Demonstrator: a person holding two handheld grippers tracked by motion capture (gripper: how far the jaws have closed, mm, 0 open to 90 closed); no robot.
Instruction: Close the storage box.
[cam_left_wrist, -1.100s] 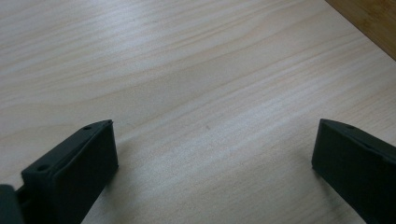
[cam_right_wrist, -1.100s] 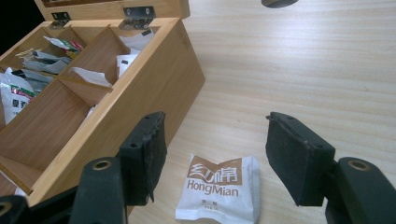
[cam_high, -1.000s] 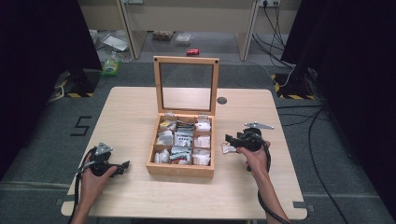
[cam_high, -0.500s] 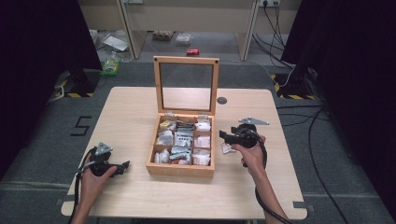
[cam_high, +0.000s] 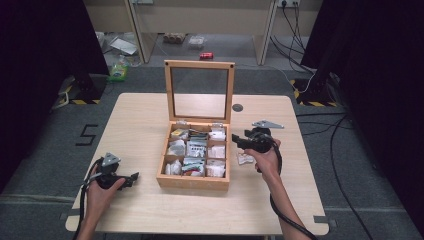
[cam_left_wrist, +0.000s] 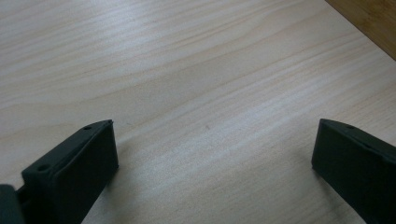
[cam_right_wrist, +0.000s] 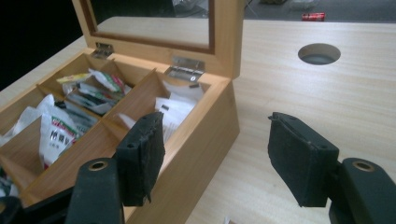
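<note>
while my left tongs (cam_high: 134, 176) sit in the lower left of the high view exactly where they were a second ago, spread wide over bare tabletop (cam_left_wrist: 196, 84) with nothing between them, my right tongs (cam_high: 236, 140) have lifted and slid leftward from right of centre toward the wooden box (cam_high: 192, 181). they now hover at its right wall, spread and pinching nothing, one jaw over the box rim and the other out over the tabletop. a small white packet (cam_high: 245, 159) lies on the tabletop just right of the box, beneath my right hand (cam_high: 262, 157). the box sits mid-frame, glass lid (cam_high: 200, 90) upright, compartments full of packets (cam_right_wrist: 58, 133).
</note>
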